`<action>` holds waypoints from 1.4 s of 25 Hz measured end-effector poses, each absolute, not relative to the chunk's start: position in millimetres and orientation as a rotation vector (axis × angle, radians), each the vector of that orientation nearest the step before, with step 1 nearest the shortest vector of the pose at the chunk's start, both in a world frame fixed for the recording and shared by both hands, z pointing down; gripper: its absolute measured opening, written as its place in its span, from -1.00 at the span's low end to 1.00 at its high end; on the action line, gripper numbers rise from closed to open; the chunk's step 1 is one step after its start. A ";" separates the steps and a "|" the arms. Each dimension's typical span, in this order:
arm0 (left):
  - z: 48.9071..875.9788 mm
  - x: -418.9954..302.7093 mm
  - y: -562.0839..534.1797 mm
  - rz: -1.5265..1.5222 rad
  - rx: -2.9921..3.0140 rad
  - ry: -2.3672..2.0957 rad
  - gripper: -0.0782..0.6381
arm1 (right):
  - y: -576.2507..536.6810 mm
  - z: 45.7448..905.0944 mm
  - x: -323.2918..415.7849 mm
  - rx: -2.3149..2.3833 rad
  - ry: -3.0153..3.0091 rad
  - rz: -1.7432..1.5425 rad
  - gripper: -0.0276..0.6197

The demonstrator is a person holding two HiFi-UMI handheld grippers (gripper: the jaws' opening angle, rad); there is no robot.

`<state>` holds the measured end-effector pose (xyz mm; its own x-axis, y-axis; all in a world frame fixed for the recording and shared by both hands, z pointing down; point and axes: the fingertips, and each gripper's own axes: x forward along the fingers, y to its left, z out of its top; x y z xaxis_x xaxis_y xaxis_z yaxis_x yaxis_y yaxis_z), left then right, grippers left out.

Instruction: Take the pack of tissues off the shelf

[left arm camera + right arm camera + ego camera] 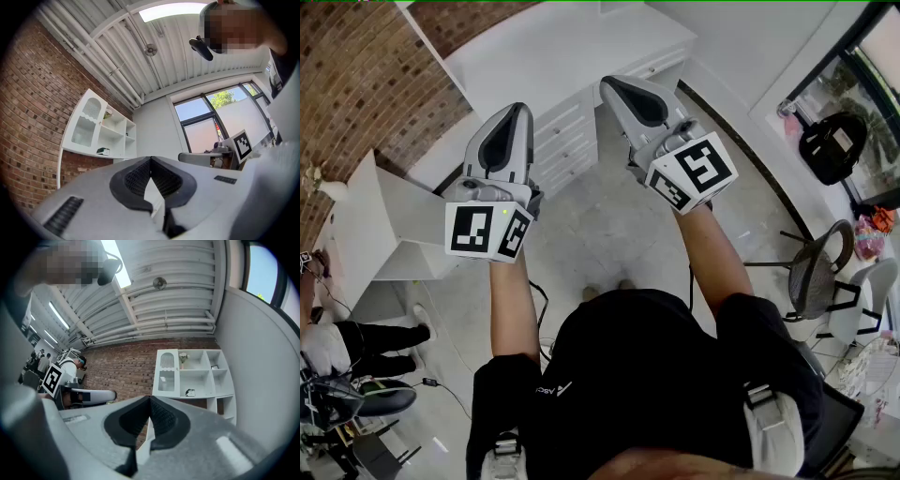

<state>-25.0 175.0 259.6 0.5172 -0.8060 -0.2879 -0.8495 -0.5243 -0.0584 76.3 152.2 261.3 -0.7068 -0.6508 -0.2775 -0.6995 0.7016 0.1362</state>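
My grey left gripper [522, 109] and right gripper [606, 83] are closed, empty. A small dark pack [190, 392] rests on the white shelf [201, 397]

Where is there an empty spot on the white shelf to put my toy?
On the white shelf, the cubby right of the pack of tissues looks bare, and there is a little room beside the pack too. The top row is fuller: a vase of flowers and a small thing sit there.
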 end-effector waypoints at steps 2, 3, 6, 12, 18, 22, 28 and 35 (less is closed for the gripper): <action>259.5 -24.1 175.9 0.335 -2.563 1.418 -0.79 | 153.1 261.3 78.1 -1.088 2.700 0.343 -0.91; 259.5 -23.3 176.4 0.334 -2.562 1.418 -0.79 | 153.5 261.3 79.2 -1.088 2.699 0.341 -0.91; 257.9 -19.5 176.9 0.333 -2.558 1.422 -0.79 | 154.0 261.6 82.3 -1.061 2.701 0.317 -0.91; 249.1 -10.4 173.5 0.326 -2.532 1.435 -0.79 | 148.8 254.0 94.8 -1.057 2.685 0.318 -0.91; 248.9 10.1 162.1 0.308 -2.507 1.470 -0.79 | 132.5 255.1 119.6 -1.042 2.685 0.298 -0.91; 248.8 23.6 145.1 0.305 -2.494 1.474 -0.79 | 113.2 250.6 133.9 -1.022 2.680 0.298 -0.91; 248.5 28.1 105.6 0.307 -2.486 1.492 -0.79 | 67.0 241.1 136.2 -1.006 2.686 0.294 -0.77; 243.6 5.2 48.6 0.323 -2.473 1.488 -0.79 | -3.6 231.2 118.6 -1.046 2.670 0.251 -0.38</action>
<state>5.2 48.6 243.6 0.4581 -0.8340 -0.3075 -0.8864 -0.4544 -0.0882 118.6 -3.6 231.2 -0.7058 -0.6400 -0.3036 -0.6854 0.7253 0.0645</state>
